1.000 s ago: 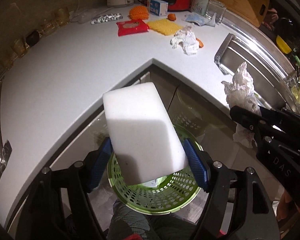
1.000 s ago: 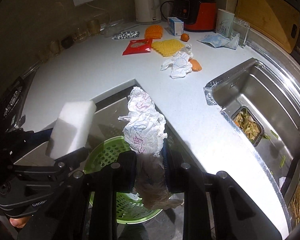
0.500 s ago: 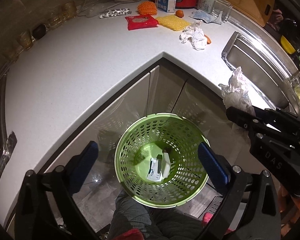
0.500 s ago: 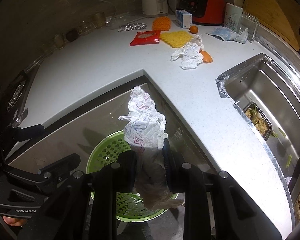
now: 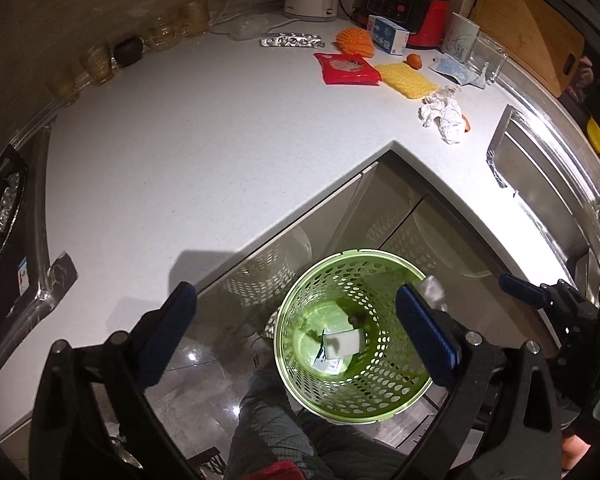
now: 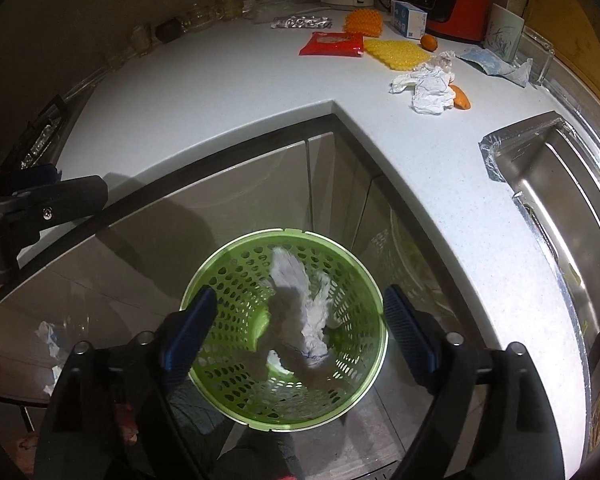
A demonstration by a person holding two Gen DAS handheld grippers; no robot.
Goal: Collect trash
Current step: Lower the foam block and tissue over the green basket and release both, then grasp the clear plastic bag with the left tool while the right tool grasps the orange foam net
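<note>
both wrist views look steeply down, close over the green basket (image 5: 352,336), sharing basket and counter (image 6: 228,80).

I find no legible text. The blue-and-white carton (image 5: 388,39) carries print too small for me to read; the label in the basket (image 5: 332,364) and the sticker (image 5: 23,278) are likewise unreadable.
</note>
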